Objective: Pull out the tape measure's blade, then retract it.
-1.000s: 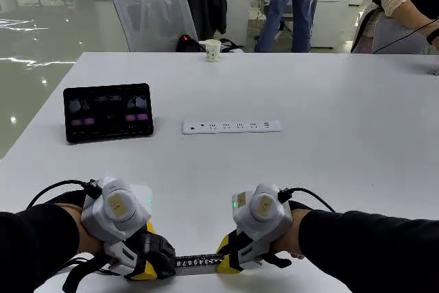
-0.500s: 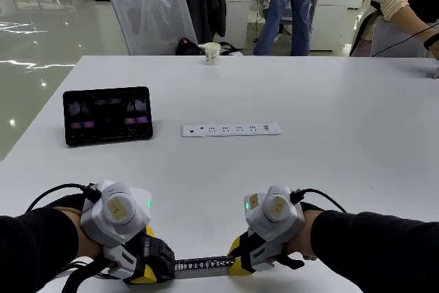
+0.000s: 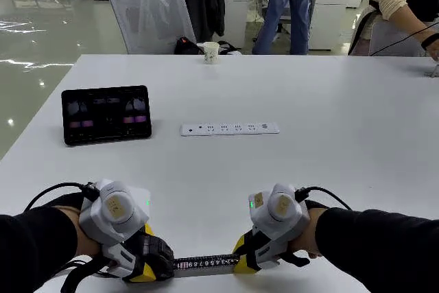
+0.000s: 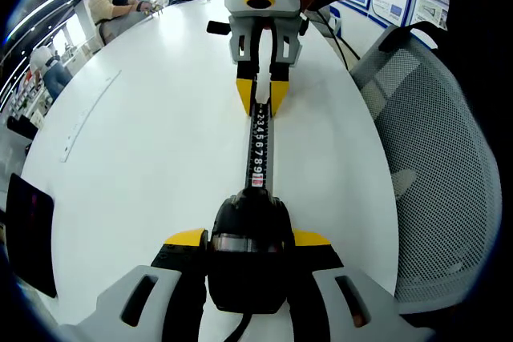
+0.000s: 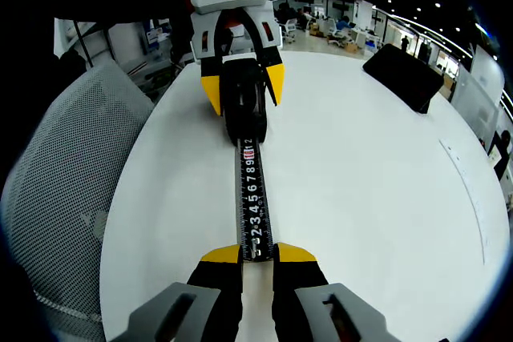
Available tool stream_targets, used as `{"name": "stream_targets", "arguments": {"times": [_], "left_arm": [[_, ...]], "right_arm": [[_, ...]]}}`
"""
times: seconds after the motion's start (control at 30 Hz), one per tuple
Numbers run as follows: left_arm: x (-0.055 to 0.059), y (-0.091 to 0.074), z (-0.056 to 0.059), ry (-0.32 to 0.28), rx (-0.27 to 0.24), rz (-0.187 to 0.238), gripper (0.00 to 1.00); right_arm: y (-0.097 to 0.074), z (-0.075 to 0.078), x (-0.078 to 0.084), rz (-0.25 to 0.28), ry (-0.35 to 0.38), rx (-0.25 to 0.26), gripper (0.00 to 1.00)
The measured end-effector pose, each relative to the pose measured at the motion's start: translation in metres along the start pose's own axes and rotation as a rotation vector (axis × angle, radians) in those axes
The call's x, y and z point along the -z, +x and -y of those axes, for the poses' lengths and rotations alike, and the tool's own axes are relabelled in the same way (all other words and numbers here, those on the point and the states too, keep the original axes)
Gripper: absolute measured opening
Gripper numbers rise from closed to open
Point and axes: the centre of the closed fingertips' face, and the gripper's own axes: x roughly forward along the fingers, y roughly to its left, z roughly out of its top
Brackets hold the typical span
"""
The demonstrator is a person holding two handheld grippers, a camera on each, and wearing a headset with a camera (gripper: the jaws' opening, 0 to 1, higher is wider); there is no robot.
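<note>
White worktop [image 3: 329, 135], and nearer me than the power strip [image 3: 230, 128] my left hand-held gripper [image 4: 248, 239] clamps the tape case [image 5: 242, 110]; the right hand-held gripper [image 5: 256, 255] pinches the blade [image 5: 251, 198] tip. I judge it partly drawn; retracting remains

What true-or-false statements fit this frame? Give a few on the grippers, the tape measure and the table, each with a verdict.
1. The left gripper clamps the tape measure's black case. True.
2. The right gripper is open and clear of the blade. False: its jaws are shut on the blade's tip.
3. The blade is fully inside the case. False: a numbered stretch spans the gap between the two grippers.
4. The drawn blade runs straight from the case to the right gripper. True.
5. The paper cup stands right beside the power strip. False: the paper cup is at the far edge of the table, well apart from the power strip.
</note>
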Motion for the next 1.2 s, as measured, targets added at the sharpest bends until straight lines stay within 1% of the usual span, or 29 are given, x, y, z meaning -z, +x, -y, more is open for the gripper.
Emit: {"name": "stream_targets", "arguments": {"times": [0.47,0.9,1.03,1.2], "left_arm": [[0.000,0.000,0.000,0.000,0.000,0.001,0.33],[0.000,0.000,0.001,0.005,-0.001,0.001,0.33],[0.000,0.000,0.001,0.005,-0.001,0.002,0.33],[0.000,0.000,0.001,0.005,-0.002,0.002,0.33]], "right_arm": [[-0.010,0.002,0.013,-0.009,0.015,0.008,0.10],[-0.017,0.001,0.021,-0.010,0.022,0.014,0.10],[-0.019,0.002,0.024,-0.018,0.014,0.015,0.10],[-0.022,0.003,0.029,-0.021,0.025,0.019,0.10]]}}
